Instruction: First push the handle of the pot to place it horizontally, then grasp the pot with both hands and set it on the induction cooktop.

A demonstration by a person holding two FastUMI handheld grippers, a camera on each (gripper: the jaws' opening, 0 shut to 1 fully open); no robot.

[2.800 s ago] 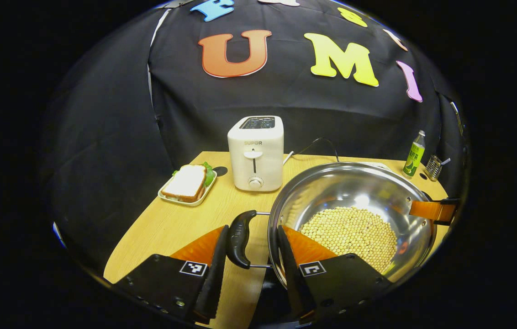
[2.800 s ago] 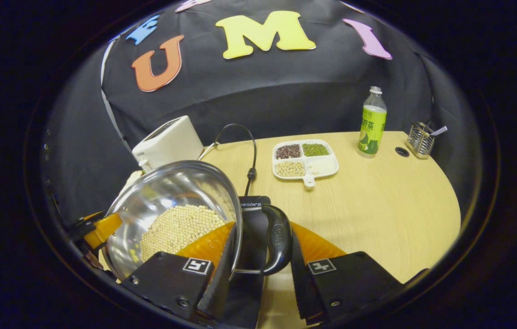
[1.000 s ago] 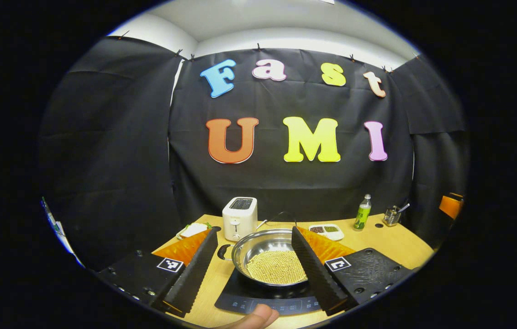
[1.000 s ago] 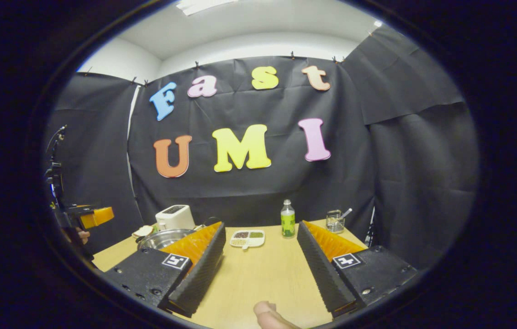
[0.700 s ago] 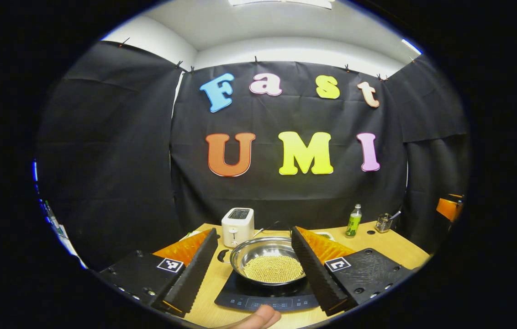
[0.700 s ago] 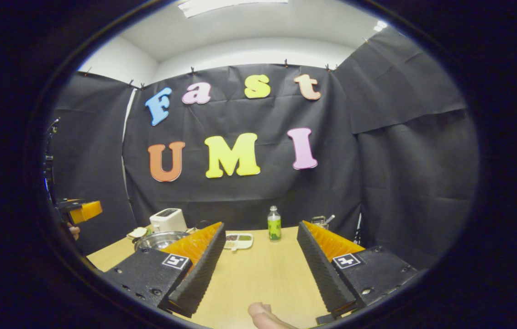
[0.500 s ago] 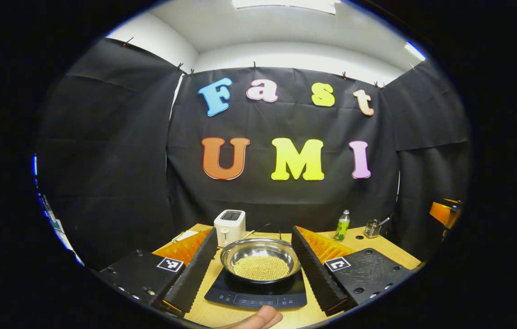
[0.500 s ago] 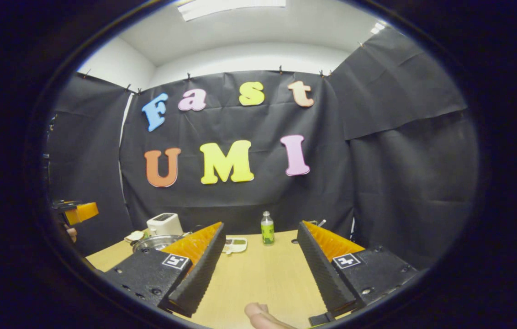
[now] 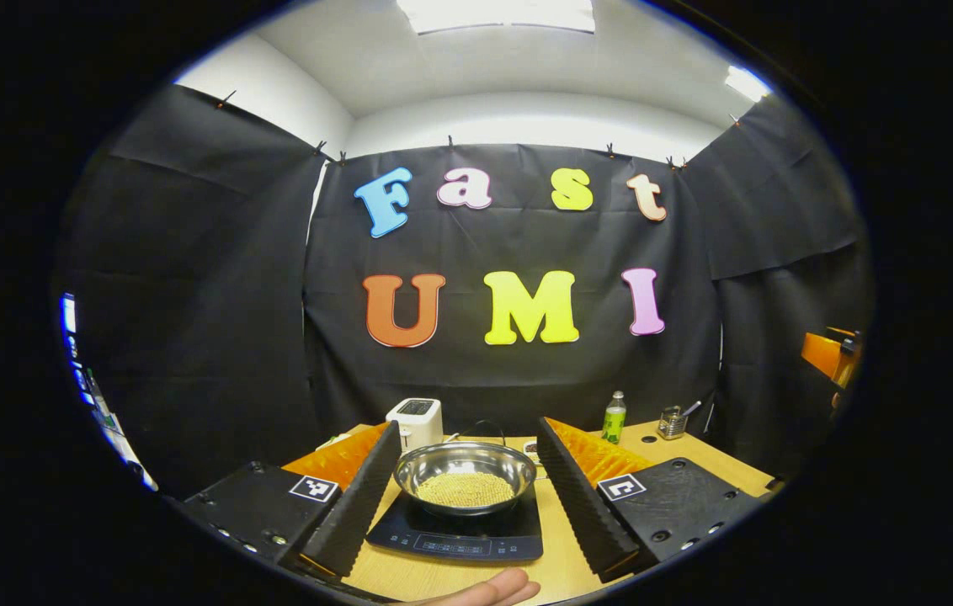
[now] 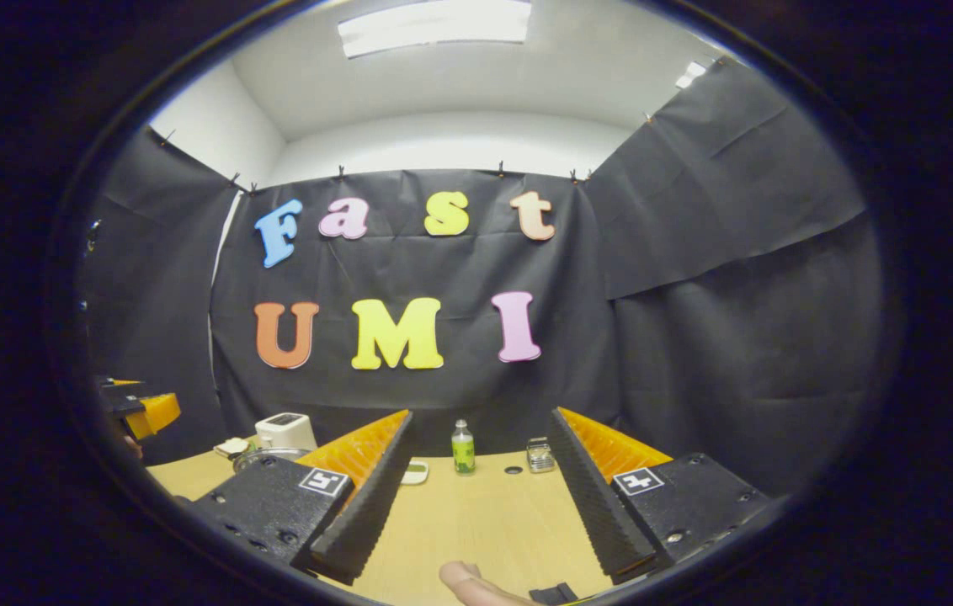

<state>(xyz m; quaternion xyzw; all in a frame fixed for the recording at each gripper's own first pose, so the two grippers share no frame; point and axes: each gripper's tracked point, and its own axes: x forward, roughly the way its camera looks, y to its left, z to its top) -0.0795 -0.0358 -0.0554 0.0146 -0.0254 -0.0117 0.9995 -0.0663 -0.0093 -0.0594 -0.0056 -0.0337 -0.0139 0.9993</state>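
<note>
Left gripper view: I see the pot (image 9: 465,477) upright on the cooktop (image 9: 458,533), ahead between my left hand-held gripper (image 9: 464,488) fingers, spread apart, apart from it.
Right gripper view: my right hand-held gripper (image 10: 481,495) spread wide above the desk (image 10: 476,522); pot (image 10: 264,459) far left.
Handles: can't tell.

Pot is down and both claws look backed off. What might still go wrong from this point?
Little, probably. The pot of beans sits on the induction cooktop with both claws open and clear. A cable loops right behind it, so a returning claw might snag it. The toaster stands close at the back left, so a careless sweep there might knock it.
</note>
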